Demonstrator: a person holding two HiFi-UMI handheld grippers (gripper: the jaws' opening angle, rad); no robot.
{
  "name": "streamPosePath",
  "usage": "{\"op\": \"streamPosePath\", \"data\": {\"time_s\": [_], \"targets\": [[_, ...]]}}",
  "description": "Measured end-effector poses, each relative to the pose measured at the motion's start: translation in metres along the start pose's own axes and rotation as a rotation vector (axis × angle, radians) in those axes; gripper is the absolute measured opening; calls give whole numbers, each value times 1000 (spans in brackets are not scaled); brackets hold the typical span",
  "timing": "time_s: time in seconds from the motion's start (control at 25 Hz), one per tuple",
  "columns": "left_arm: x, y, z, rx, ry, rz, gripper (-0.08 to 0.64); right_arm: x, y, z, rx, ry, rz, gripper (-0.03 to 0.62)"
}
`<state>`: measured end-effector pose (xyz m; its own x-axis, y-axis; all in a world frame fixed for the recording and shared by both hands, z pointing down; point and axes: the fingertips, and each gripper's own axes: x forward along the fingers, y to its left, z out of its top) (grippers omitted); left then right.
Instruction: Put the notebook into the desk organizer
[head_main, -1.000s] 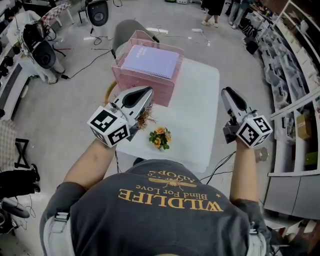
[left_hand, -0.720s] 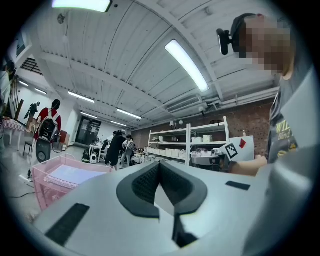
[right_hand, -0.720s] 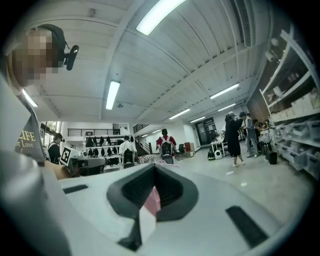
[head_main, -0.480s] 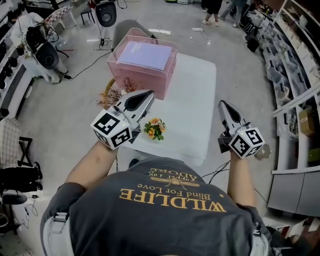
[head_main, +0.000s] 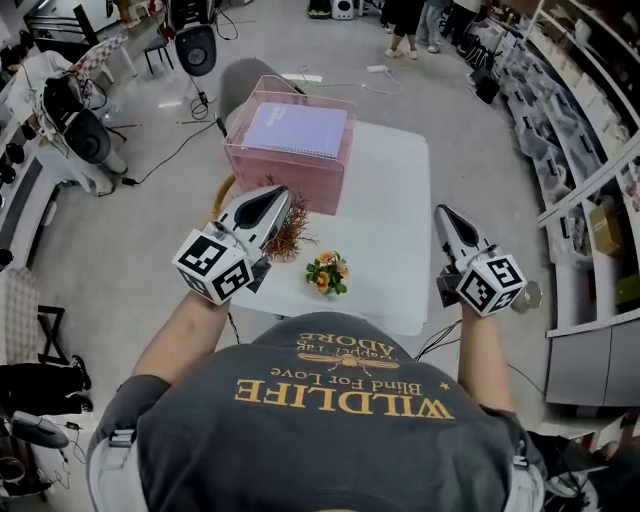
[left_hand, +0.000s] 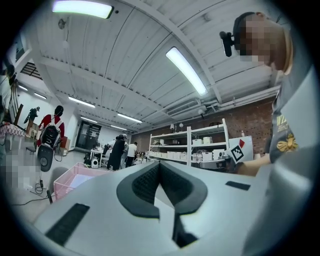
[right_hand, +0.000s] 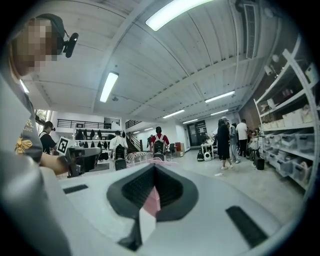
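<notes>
Head view: notebook (head_main: 295, 128) lies flat in the top of the pink desk organizer (head_main: 285, 180), upper centre of frame, at the far end of the white tabletop (head_main: 395, 200). Nothing touches it, so the placement reads as done. Left hand-held gripper (head_main: 272, 198) hovers just lower left of the organizer, over a dried-twig bundle (head_main: 292, 232). Right hand-held gripper (head_main: 444, 214) is at the right edge of the tabletop, well apart from the organizer. Both carry nothing and point up-frame. My guess is they're held clear so they can't knock the organizer or the small flower posy (head_main: 328, 273) between them.

Left gripper view: jaws clenched tip to tip, nothing between them. Aim is tilted up at ceiling and shelving, and the organizer shows only at lower left of frame.

Right gripper view: jaws clenched too, nothing gripped. A sliver of pink shows through the slot behind the pads, likely the organizer beyond. It's not lined up on any target, so it looks like an idle pose.
</notes>
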<state>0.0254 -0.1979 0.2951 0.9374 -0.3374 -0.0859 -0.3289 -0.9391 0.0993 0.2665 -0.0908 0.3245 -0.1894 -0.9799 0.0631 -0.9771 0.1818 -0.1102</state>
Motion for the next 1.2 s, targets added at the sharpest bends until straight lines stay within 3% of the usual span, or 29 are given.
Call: {"op": "streamPosePath", "data": {"time_s": [1.2], "targets": [[-2, 7, 5, -19, -31, 19, 0, 10, -8, 19, -36, 0, -21, -2]]}}
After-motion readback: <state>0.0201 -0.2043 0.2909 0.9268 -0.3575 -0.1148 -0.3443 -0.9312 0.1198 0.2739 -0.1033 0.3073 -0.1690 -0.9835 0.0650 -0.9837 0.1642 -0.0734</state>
